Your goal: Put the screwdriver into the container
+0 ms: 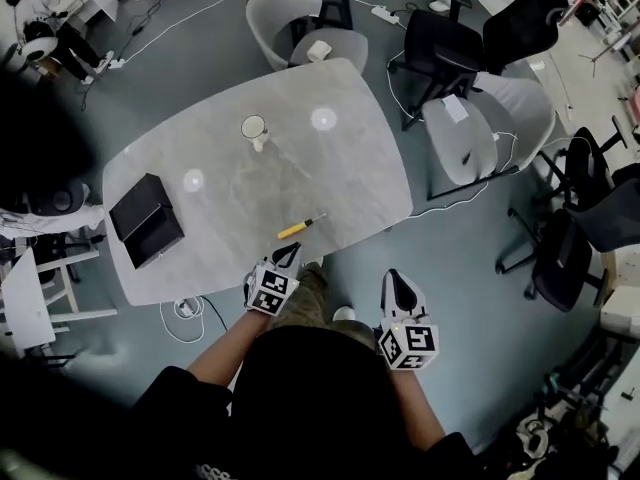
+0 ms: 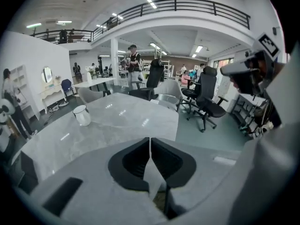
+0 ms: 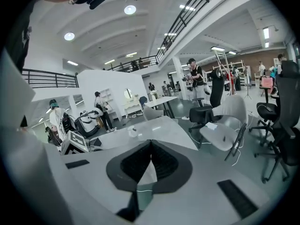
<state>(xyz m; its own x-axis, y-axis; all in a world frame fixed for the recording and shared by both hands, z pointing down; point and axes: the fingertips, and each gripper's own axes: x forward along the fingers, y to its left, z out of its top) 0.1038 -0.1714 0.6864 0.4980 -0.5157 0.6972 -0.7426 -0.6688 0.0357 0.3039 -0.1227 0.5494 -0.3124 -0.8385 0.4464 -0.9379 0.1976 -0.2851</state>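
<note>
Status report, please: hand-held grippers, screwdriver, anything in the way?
Left hand-held gripper shut, empty; right hand-held gripper same. Screwdriver lying on table, near left one. Nothing between it and container.

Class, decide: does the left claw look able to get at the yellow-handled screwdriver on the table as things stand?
Probably yes. The left claw sits just short of the screwdriver, with only table surface between them. Its jaws are shut, so they must open first.
</note>
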